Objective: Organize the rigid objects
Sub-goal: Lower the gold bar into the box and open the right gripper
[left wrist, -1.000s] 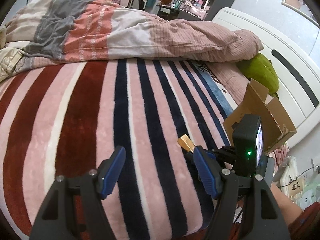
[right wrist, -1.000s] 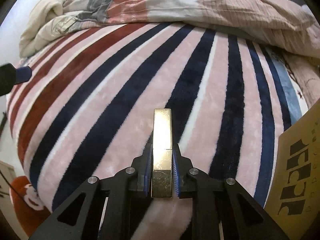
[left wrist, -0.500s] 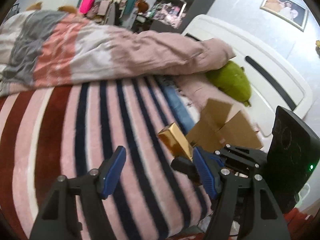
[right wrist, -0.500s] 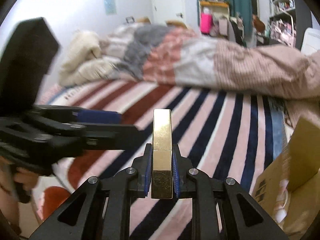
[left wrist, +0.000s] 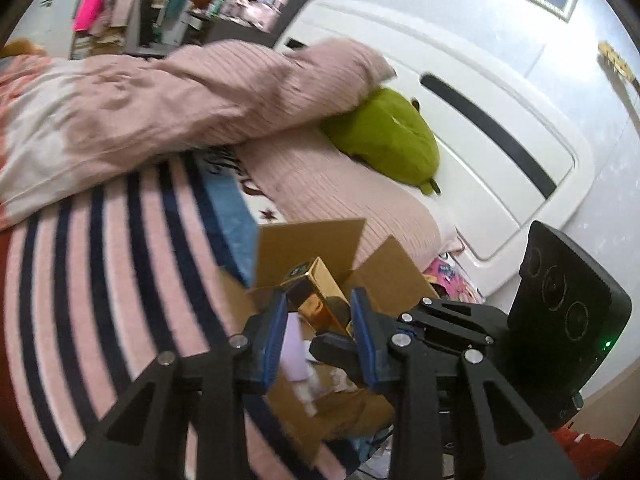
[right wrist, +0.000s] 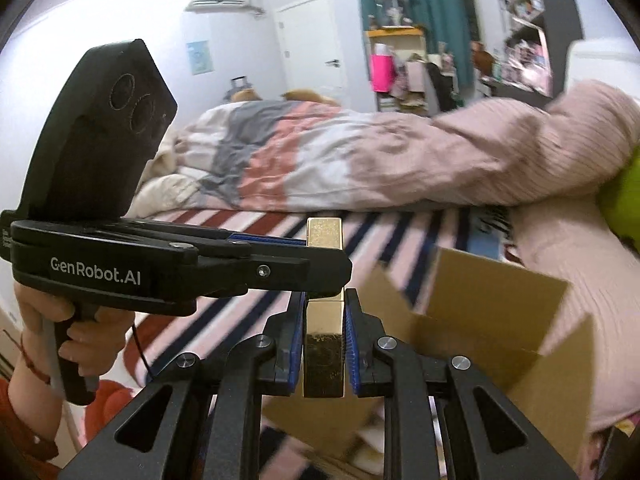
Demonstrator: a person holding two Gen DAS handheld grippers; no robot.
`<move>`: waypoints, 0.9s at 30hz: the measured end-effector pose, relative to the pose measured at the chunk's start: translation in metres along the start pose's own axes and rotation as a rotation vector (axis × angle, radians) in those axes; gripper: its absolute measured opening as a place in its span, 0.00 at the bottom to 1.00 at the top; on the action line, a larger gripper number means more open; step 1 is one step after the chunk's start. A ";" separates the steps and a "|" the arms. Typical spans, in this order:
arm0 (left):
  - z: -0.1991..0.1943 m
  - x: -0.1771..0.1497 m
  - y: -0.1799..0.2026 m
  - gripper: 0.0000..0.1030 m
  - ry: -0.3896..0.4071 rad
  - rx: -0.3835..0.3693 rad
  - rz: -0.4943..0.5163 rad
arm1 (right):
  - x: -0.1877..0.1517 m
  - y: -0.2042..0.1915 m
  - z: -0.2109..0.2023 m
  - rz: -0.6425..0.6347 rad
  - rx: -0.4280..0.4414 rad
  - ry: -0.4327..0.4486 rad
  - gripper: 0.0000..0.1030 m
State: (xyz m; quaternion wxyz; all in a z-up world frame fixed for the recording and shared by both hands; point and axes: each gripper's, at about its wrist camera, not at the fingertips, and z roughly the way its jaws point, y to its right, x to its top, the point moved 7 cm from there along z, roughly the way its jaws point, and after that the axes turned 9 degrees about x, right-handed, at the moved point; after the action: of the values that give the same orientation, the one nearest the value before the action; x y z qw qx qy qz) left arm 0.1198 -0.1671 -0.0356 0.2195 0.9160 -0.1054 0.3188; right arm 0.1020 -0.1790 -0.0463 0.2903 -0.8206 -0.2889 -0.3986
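A gold rectangular box [right wrist: 324, 340] is gripped upright between the blue pads of my right gripper [right wrist: 324, 344]. In the left wrist view the same gold box [left wrist: 320, 296] lies between the fingers of my left gripper [left wrist: 318, 320], whose jaws stand narrowed on either side of it; I cannot tell whether they touch it. The left gripper's arm crosses in front of the box in the right wrist view [right wrist: 180, 264]. An open cardboard box [left wrist: 312, 252] stands just beyond on the bed, also visible in the right wrist view [right wrist: 492, 320].
The striped pink, navy and red blanket [left wrist: 100, 260] covers the bed. A rumpled duvet [left wrist: 160, 100] and a green plush [left wrist: 384, 136] lie by the white headboard [left wrist: 480, 120]. A pale item [left wrist: 296, 348] lies inside the cardboard box.
Both grippers swung right toward the cardboard box. The left gripper's jaws narrowed from wide open and now sit around the gold box held by the right gripper.
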 end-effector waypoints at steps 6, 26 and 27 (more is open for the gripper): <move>0.043 -0.003 0.029 0.30 -0.095 0.013 0.061 | -0.020 0.046 -0.016 0.081 -0.048 -0.055 0.13; -0.064 -0.014 -0.022 0.81 0.178 0.313 -0.004 | -0.014 0.036 -0.040 0.063 -0.163 -0.070 0.53; -0.072 -0.015 -0.028 0.84 0.194 0.345 -0.021 | -0.009 0.032 -0.043 0.050 -0.164 -0.047 0.65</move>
State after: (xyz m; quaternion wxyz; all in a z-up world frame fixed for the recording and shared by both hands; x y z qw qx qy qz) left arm 0.0787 -0.1077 -0.0038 0.0719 0.9060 -0.0182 0.4167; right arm 0.0993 -0.2330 -0.0392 0.2252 -0.8577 -0.2413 -0.3942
